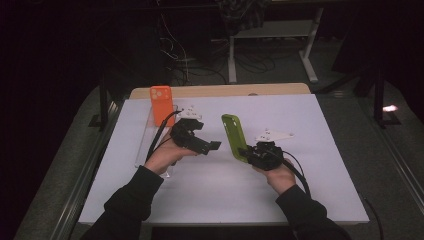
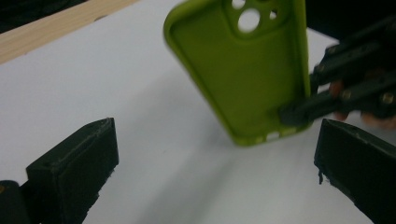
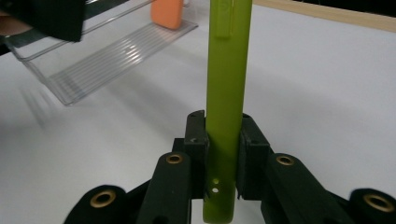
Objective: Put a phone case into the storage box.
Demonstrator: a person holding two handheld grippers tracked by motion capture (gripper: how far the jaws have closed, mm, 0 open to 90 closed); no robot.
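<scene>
Both forearms enter from the near edge of the table (image 1: pixel 300 200), in dark sleeves. The left hand (image 1: pixel 165 154) holds the left gripper (image 1: pixel 214 145) above the table's left half, pointing toward the right gripper; its jaws stand wide apart with nothing between them. The right hand (image 1: pixel 280 176) holds the right gripper (image 1: pixel 245 152) over the table's middle, jaws pinched on the lower end of a green phone case (image 1: pixel 234 136), which stands nearly upright.
</scene>
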